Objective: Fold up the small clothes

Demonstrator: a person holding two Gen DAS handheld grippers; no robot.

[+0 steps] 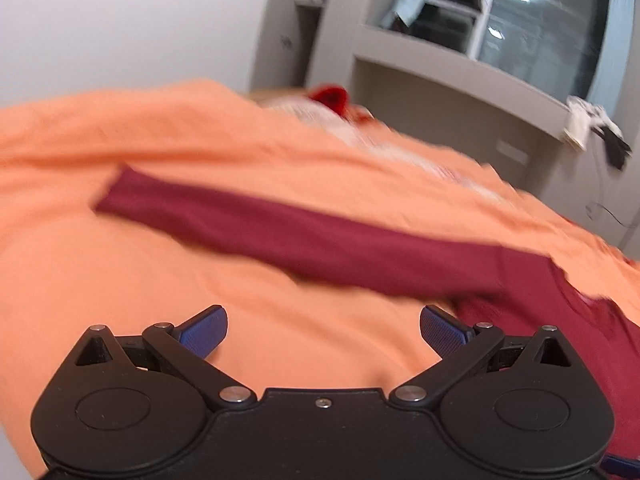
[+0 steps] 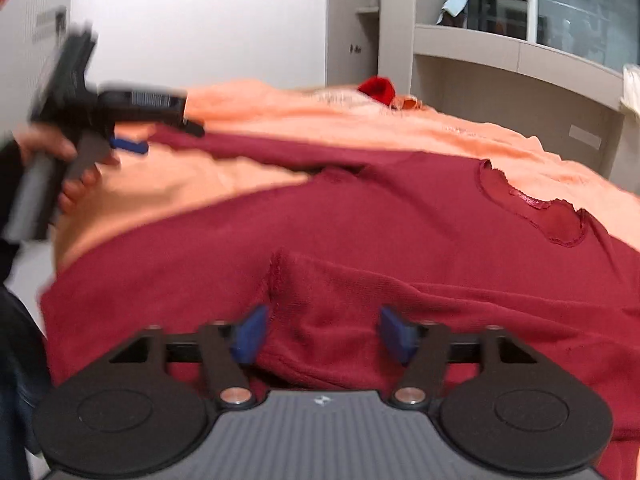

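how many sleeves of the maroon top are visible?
2. One sleeve lies stretched out across the orange sheet; the other sleeve is folded in over the maroon top, below the open right gripper.

a dark red long-sleeved top (image 2: 360,220) of ribbed knit lies spread flat on an orange sheet (image 2: 520,148), filling most of the right wrist view. its round neckline (image 2: 532,208), with a small pink label inside, sits toward 2 o'clock. one sleeve (image 1: 304,232) stretches straight out across the sheet, running from 4 o'clock to 10 o'clock in the left wrist view, its cuff squared off at the far end. the other sleeve (image 2: 344,300) is folded in over the body, its cuff near 6 o'clock.
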